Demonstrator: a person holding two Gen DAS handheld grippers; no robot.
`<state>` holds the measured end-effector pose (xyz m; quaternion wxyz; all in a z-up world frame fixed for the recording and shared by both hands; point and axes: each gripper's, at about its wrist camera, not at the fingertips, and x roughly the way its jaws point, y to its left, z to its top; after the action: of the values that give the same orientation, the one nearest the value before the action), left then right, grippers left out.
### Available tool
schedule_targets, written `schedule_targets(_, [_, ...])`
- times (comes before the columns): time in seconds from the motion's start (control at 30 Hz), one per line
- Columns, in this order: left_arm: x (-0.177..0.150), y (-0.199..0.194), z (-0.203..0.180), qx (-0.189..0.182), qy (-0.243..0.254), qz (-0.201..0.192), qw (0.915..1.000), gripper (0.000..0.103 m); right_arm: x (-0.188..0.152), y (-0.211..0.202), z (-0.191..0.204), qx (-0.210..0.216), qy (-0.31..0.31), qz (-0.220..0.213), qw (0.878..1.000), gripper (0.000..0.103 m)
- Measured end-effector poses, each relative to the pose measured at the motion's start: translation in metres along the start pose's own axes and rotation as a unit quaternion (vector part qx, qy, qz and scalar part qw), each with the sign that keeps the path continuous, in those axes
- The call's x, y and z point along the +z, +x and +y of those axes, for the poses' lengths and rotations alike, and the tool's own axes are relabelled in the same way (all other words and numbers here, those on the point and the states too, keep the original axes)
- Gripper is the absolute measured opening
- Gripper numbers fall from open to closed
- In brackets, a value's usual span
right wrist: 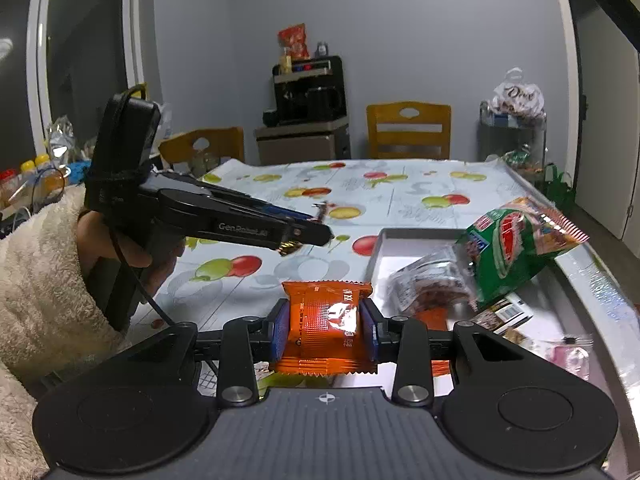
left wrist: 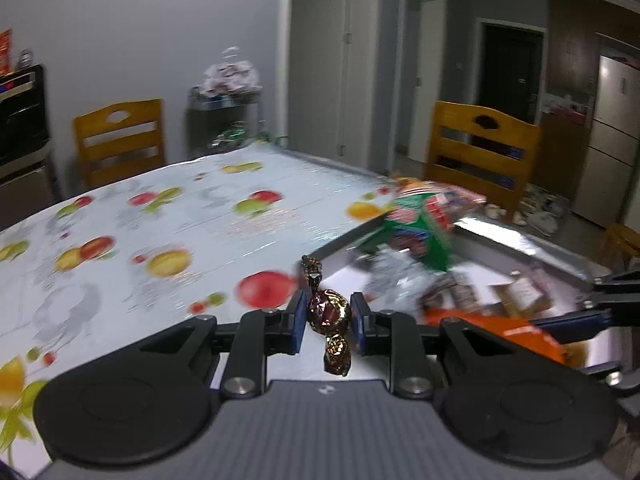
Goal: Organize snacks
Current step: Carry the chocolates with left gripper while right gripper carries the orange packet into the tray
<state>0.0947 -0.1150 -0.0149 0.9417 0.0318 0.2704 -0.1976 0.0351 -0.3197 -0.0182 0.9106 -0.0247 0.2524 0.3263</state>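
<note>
My left fingers point(left wrist: 328, 320) are clamped on a brown foil candy point(left wrist: 329, 312) above the worktop point(left wrist: 160, 220), right fingers point(right wrist: 326, 330) pinching an orange packet point(right wrist: 326, 320), both just beside the tray point(right wrist: 384, 240) of snack bags.

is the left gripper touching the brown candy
Touching: the left wrist view shows the left gripper with both blue pads pressed on the brown candy.

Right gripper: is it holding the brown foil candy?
No. The right gripper clamps an orange snack packet.
</note>
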Motion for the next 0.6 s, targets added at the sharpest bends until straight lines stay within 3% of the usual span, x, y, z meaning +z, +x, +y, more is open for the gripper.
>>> schedule_targets(0.2, [0.023, 0.023, -0.027, -0.020, 0.018, 0.008, 0.9996, 0.021, 0.005, -0.012, -0.025, -0.040, 0.004, -0.026, 0.999, 0.038])
schedule_targets(0.33, [0.037, 0.045, -0.035, -0.019, 0.028, 0.018, 0.9993, 0.021, 0.008, -0.012, -0.051, -0.100, 0.019, -0.035, 0.994, 0.038])
schedule_targets(0.43, [0.043, 0.062, -0.037, -0.013, 0.031, 0.029, 0.9990, 0.021, 0.009, -0.007, -0.069, -0.140, 0.018, -0.029, 0.990, 0.038])
schedule_targets(0.6, [0.046, 0.087, -0.034, -0.005, 0.028, 0.042, 0.9987, 0.021, 0.008, 0.006, -0.093, -0.171, 0.032, -0.009, 0.985, 0.038])
